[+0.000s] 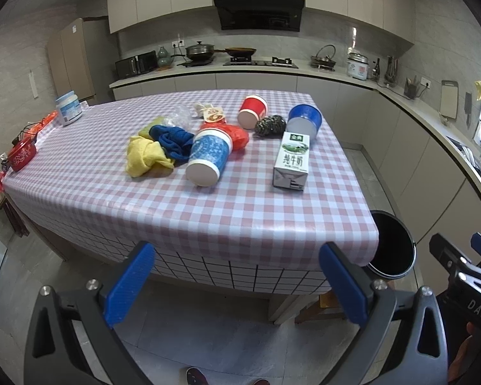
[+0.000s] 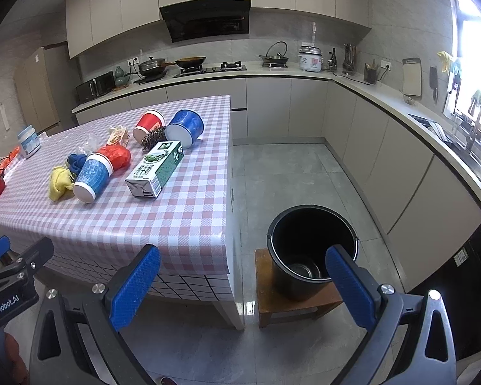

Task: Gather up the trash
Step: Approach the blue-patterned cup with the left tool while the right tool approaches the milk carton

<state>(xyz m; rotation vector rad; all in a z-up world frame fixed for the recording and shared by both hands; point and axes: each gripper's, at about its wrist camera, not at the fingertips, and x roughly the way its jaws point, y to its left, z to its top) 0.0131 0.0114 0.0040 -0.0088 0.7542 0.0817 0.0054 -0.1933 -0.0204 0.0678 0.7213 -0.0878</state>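
Cardboard milk carton [image 1: 291, 161] lies on its side on the checked tablecloth [image 1: 112, 199], landmark for the rest. Behind carton: blue cup [image 1: 304, 121], pine cone [image 1: 270, 125], red cup [image 1: 252, 111], all tipped over. Left of carton: blue-and-white patterned cup [image 1: 208, 156] on its side against a red bag [image 1: 237, 134], then blue cloth [image 1: 173, 139], yellow cloth [image 1: 142, 155]. Right of carton, down off the table: black bucket [image 2: 311, 250] on wooden stool [image 2: 296, 304]. Left gripper [image 1: 237, 284] and right gripper [image 2: 243, 287]: jaws spread, nothing held, short of table.
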